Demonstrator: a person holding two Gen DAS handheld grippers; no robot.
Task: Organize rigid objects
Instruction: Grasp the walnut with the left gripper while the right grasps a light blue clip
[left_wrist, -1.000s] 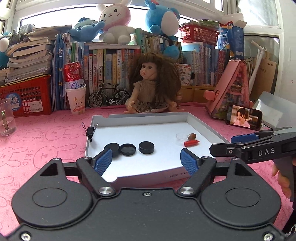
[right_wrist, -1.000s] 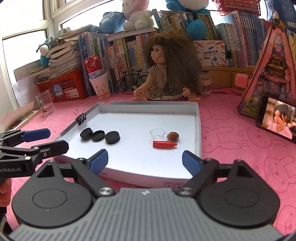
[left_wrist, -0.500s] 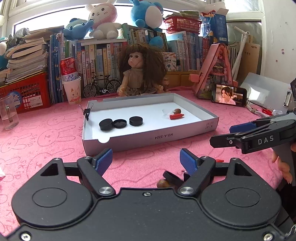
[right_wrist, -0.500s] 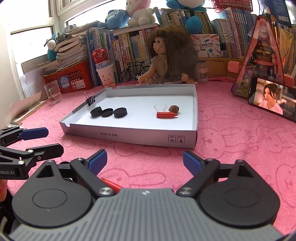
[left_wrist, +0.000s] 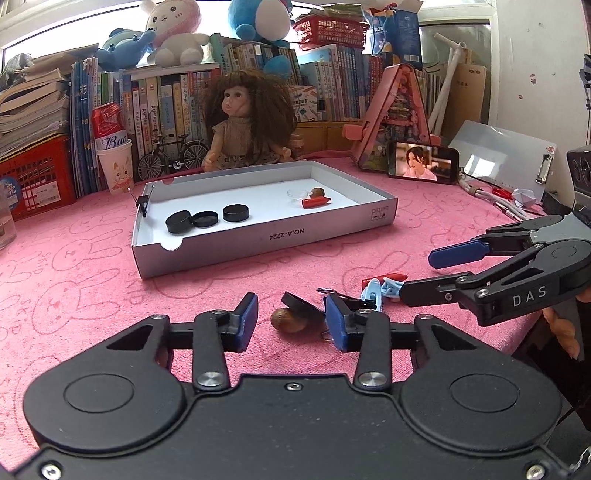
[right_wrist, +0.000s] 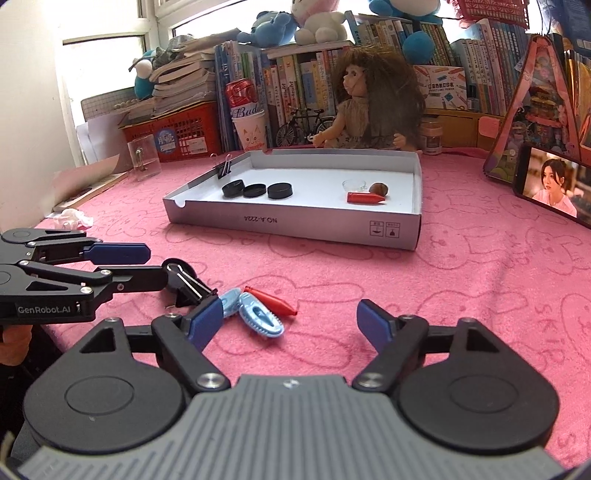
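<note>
A white box lid tray (left_wrist: 266, 236) (right_wrist: 295, 221) sits on the pink cloth. It holds three black caps (left_wrist: 207, 218) (right_wrist: 255, 190), a red crayon-like piece (left_wrist: 316, 202) (right_wrist: 365, 198), a brown nut and a clear dish. Near me lies a loose pile: a brown nut (left_wrist: 288, 320), a black cap (left_wrist: 299, 303), a black binder clip (right_wrist: 192, 286), light-blue clips (right_wrist: 255, 314) and a red piece (right_wrist: 273, 300). My left gripper (left_wrist: 291, 323) is open around the nut. My right gripper (right_wrist: 290, 319) is open and empty just right of the pile.
A doll (left_wrist: 247, 122) sits behind the tray. Books, red baskets, a can in a cup (left_wrist: 112, 147) and plush toys line the back. A phone (left_wrist: 424, 162) leans at the right. A glass (right_wrist: 144, 157) stands far left.
Both grippers have pulled back from the tray and dropped toward the near pile. The left gripper's fingers have narrowed around the brown nut.
</note>
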